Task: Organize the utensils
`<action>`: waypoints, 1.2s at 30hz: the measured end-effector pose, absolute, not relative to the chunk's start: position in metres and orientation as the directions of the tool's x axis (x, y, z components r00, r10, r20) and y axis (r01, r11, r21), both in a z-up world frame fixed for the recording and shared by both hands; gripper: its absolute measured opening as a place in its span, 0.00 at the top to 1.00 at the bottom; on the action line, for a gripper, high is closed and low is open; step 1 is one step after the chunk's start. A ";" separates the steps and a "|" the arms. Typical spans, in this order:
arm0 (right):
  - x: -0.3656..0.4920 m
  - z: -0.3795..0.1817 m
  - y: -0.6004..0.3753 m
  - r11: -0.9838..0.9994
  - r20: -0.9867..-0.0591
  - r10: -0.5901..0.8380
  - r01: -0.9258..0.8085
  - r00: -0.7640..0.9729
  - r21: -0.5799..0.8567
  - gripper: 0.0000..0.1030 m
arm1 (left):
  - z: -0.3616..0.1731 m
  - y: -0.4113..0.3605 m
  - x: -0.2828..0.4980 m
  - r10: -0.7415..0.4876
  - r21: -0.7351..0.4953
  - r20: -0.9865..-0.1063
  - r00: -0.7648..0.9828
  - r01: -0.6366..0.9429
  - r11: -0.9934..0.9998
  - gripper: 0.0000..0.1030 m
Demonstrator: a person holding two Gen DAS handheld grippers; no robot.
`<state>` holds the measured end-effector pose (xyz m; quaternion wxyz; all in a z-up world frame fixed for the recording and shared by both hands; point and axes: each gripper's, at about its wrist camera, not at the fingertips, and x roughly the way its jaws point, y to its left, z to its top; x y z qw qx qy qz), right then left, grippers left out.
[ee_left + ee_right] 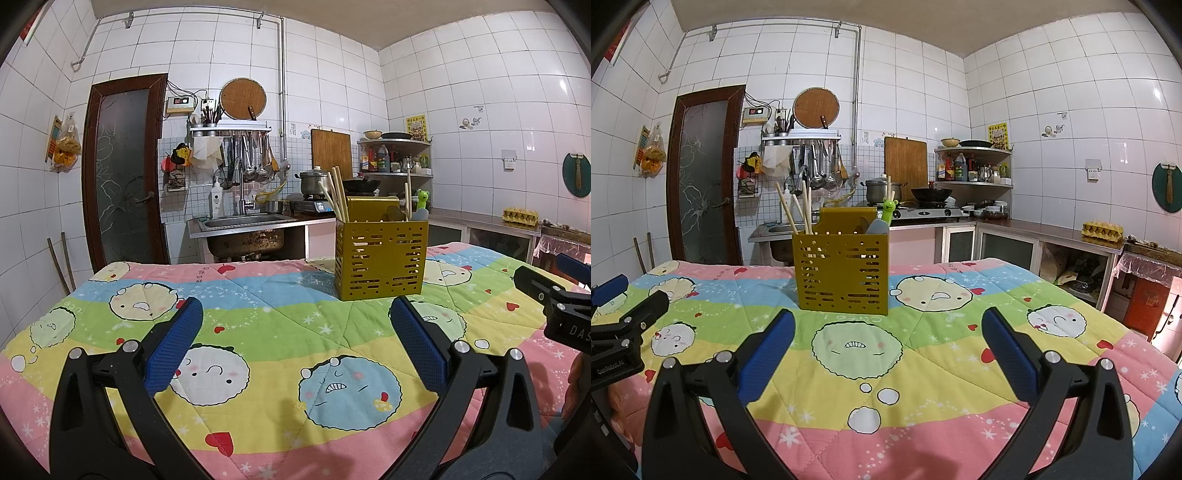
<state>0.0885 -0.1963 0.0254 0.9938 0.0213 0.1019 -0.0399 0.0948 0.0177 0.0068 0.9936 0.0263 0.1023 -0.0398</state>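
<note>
White "GetRobot.AI" lettering on the black body of the left gripper (613,363), at the near left edge. White "DAS", cut by the frame, on the right gripper (570,328). Quilt (849,319) print "Cute !", upside down, just before the yellow holder (842,269). Wall notices too small to read.

Surface: a table covered by a quilted cloth (258,317) in pink, blue, green and yellow stripes, printed with round cartoon faces, hearts and stars.
On it: one mustard-yellow perforated metal utensil caddy (382,258), standing upright toward the far edge (pale wooden chopsticks (338,194) lean inside it).
</note>
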 end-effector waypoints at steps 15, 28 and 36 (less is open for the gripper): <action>0.088 0.025 -0.196 0.996 -0.205 -0.075 0.083 0.976 0.033 0.04 | 0.007 0.018 0.095 -0.073 0.042 -0.207 0.976 0.084 0.996 0.05; 0.088 0.025 -0.196 0.996 -0.204 -0.075 0.083 0.976 0.034 0.04 | 0.006 0.018 0.094 -0.073 0.042 -0.208 0.975 0.084 0.996 0.05; 0.088 0.025 -0.196 0.996 -0.206 -0.075 0.083 0.976 0.033 0.04 | 0.004 0.017 0.095 -0.073 0.039 -0.214 0.974 0.083 0.996 0.05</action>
